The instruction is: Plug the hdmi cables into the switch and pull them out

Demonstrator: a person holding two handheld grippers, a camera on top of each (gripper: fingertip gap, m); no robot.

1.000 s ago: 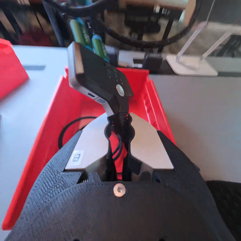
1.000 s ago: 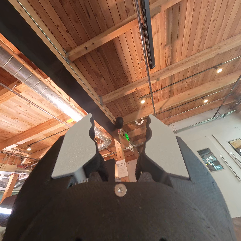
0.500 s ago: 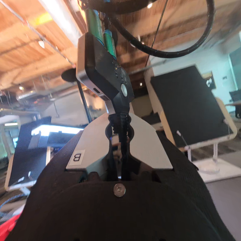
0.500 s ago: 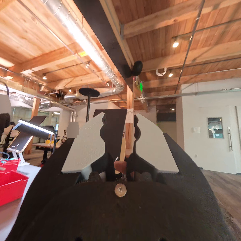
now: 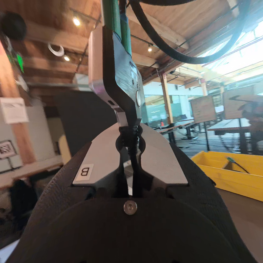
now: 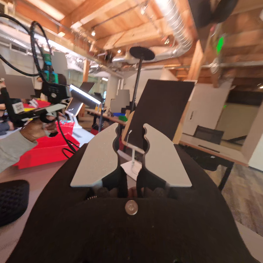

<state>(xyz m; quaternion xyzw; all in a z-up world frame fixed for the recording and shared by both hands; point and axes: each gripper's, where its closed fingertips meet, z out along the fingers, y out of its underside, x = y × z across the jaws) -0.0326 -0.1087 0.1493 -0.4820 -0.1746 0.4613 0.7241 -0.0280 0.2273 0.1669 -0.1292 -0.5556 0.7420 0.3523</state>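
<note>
In the left wrist view, my left gripper (image 5: 130,128) is shut on the ribbed black cable collar at the bottom of the black and silver switch (image 5: 113,71) and holds it upright in the air. Two green HDMI plugs (image 5: 121,21) sit in its top, and a black braided cable (image 5: 170,47) loops away from them. My right gripper (image 6: 131,125) is open and empty, well to the right of the switch. The right wrist view also shows the left gripper (image 6: 54,106) in a person's hand (image 6: 35,129), with the switch (image 6: 54,91), the plugs (image 6: 51,75) and the cables (image 6: 34,42).
A red bin (image 6: 47,146) sits on the table under the left gripper. A yellow bin (image 5: 227,172) lies to the right in the left wrist view. A black mat (image 6: 11,199), a black panel on a white stand (image 6: 159,111) and a lamp pole (image 6: 136,85) stand nearby.
My left gripper lifted the switch out of the red bin and swung up and to the right. My right gripper tilted down from the ceiling towards the table, and its jaws narrowed a little.
</note>
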